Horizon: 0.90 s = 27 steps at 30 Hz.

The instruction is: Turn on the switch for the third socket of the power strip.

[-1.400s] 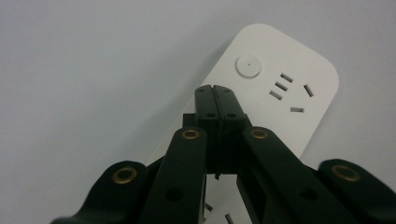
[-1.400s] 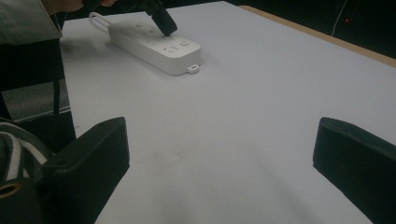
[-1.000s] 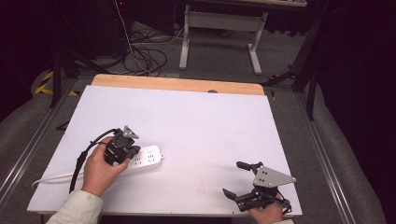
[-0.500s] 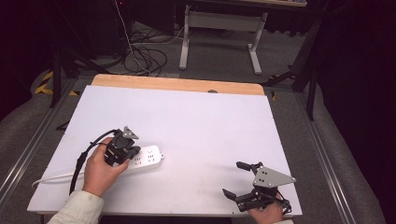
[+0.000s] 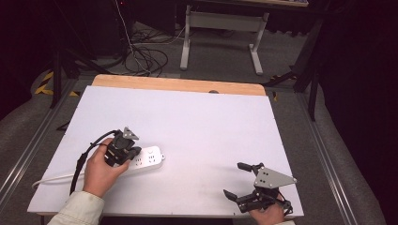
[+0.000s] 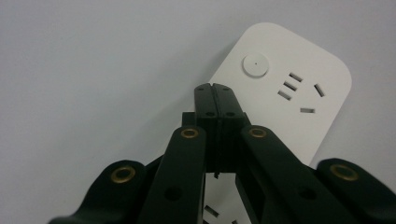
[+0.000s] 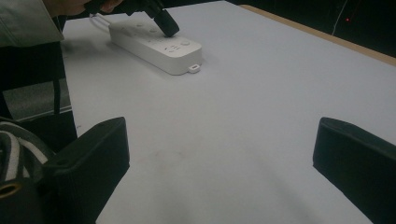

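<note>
- Lying flat near the worktop's (image 5: 197,117) front-left corner, the white power strip (image 5: 149,159) runs lengthwise along the front edge, its button end pointing right.
- Left gripper (image 5: 133,151) pressed closed, tips on the strip.
- Right gripper (image 5: 234,180) wide open, empty, by the front-right corner.

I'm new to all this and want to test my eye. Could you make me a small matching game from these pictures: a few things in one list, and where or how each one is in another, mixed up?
Things:
1. left gripper
2. right gripper
3. power strip
4. wooden table edge

States or places:
A. lies flat on the white tabletop, its cord trailing toward the table's left edge
B. jaws spread wide over bare tabletop, near the right front corner
C. runs along the far side of the table
D. jaws pressed together, tips over the power strip

Pairs: 1-D, 2-B, 3-A, 4-C
</note>
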Each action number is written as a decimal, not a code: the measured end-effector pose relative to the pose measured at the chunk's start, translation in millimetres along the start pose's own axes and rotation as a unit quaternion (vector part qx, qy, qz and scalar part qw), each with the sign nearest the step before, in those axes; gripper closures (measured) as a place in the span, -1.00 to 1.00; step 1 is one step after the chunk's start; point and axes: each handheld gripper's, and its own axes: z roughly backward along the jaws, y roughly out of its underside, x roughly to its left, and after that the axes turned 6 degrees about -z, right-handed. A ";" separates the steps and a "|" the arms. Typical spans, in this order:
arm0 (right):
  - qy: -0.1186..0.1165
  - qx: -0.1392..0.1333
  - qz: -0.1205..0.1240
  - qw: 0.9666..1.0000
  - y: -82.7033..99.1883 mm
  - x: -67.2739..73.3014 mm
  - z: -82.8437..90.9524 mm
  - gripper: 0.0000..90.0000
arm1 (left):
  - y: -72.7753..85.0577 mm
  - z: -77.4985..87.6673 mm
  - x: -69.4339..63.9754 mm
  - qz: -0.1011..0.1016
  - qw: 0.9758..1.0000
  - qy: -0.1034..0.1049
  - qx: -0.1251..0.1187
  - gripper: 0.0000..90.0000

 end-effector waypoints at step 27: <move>0.000 -0.003 -0.003 1.000 0.7 -1.8 0.7 -0.91 | -1.4 11.1 7.1 0.038 0.999 0.013 -0.014 1.00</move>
